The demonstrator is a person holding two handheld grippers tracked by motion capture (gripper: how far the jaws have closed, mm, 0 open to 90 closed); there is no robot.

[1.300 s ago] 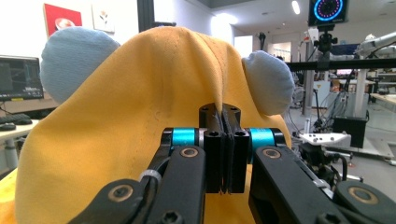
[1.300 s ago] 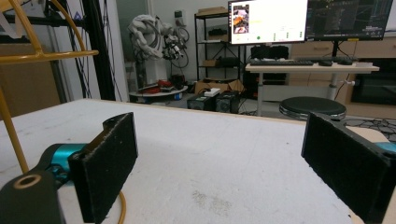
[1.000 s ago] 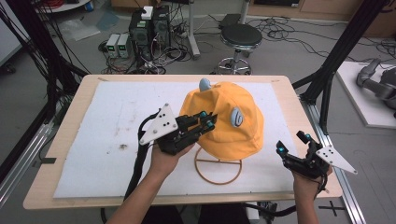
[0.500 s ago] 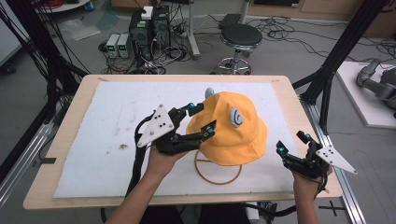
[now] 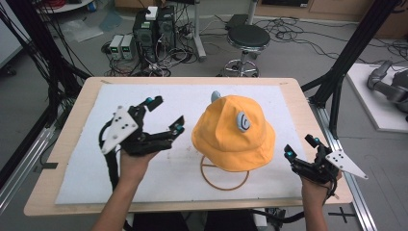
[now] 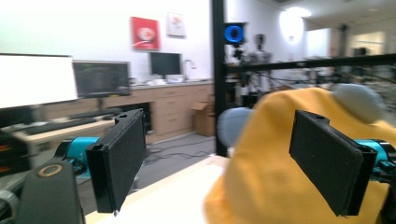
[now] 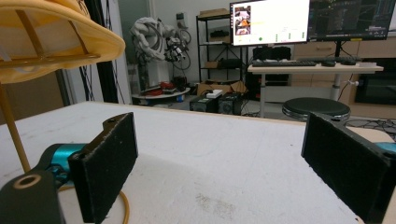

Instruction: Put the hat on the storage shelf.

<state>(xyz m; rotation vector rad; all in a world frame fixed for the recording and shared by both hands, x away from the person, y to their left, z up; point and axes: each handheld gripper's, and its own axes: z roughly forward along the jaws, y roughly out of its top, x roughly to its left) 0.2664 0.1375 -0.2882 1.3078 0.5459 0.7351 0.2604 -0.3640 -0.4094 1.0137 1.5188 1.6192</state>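
Right of wide-jawed left hand-held gripper (image 5: 166, 115): hat (image 5: 233, 134).

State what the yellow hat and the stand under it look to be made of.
Yellow hat: soft matte woven cloth, judging by its drooping brim and creases. Stand: thin rods bent into a base ring, tan and smooth; it could be wood, rattan or coated wire.

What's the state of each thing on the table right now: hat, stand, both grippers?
yellow hat: sitting on the stand, nothing gripping it.
wire stand: upright, ring base flat on the white mat.
left gripper: open, apart from the hat, beside its brim.
right gripper: open, empty, low at the table's edge.
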